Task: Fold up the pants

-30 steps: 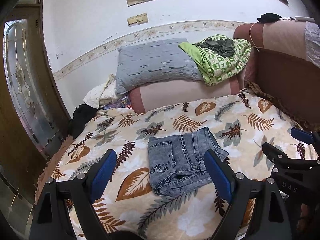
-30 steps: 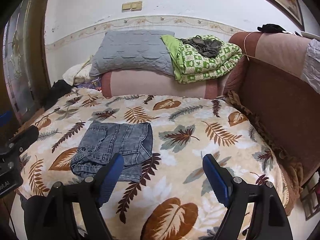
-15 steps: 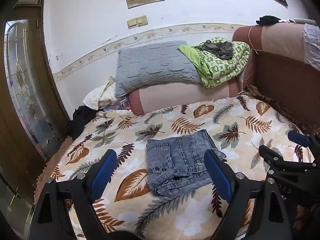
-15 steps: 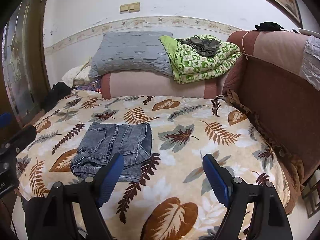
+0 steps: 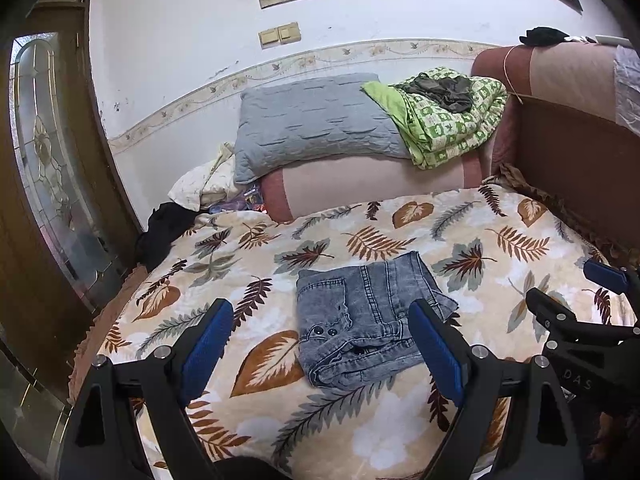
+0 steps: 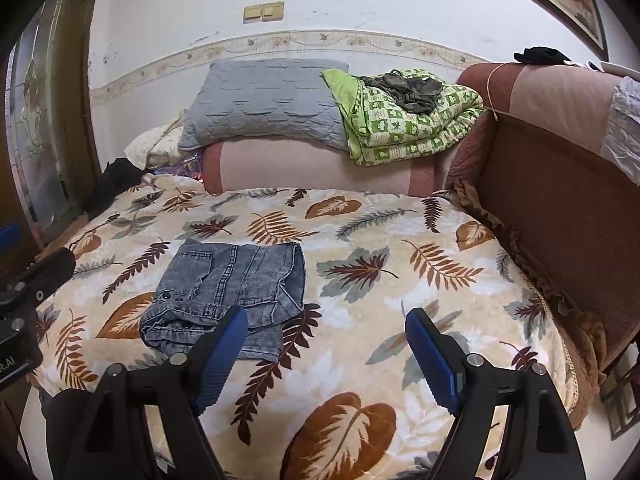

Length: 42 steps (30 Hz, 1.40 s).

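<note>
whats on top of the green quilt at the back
A crumpled dark olive garment lies on the folded green quilt. What sits beneath that garment is covered.

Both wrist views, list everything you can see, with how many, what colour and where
jeans: one, grey-blue denim, folded small, lying on the blanket
blanket: one, cream with brown and grey leaves, covering the bed
pillow: one, grey, on the pink bolster by the wall
bolster: one, pink with darker ends, at the head of the bed
quilt: one, green and white, folded, beside the pillow, dark cloth on top
headboard: one, brown and pink, along the right
door: one, wooden with patterned glass, far left
switches: two, beige, on the white wall
left hand-held gripper: one, black with blue pads, open, empty
right hand-held gripper: one, same colours, open, empty
</note>
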Tool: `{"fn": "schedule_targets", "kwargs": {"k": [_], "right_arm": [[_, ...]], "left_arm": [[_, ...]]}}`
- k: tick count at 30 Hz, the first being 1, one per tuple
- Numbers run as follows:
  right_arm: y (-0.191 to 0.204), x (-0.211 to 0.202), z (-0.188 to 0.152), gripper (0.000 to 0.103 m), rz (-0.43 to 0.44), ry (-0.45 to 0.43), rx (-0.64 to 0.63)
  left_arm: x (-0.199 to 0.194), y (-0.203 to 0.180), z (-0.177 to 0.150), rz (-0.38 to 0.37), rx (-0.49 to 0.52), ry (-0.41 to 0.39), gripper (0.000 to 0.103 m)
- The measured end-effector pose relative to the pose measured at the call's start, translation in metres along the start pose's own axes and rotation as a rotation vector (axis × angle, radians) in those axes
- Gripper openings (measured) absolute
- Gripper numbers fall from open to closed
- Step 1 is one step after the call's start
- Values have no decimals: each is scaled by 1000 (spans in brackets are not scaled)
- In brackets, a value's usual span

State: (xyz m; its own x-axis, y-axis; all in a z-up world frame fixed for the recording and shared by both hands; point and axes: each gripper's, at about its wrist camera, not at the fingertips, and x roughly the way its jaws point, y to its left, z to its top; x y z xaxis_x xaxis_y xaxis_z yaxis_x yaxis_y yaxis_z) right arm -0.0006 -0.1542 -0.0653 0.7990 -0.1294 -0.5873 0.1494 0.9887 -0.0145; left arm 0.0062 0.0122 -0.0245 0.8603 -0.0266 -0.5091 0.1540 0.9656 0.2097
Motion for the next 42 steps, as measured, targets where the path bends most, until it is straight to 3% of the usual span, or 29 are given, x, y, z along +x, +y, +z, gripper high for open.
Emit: {"fn": "schedule_targets", "kwargs": {"k": [27,42], "right_arm": [[9,0,-1,84,12,-13,-9],[62,-14,11,84,62,-56,-105]], "left_arm": [[11,16,-7,26,-44,33,89],[11,61,-13,75,-149,13,89]]}}
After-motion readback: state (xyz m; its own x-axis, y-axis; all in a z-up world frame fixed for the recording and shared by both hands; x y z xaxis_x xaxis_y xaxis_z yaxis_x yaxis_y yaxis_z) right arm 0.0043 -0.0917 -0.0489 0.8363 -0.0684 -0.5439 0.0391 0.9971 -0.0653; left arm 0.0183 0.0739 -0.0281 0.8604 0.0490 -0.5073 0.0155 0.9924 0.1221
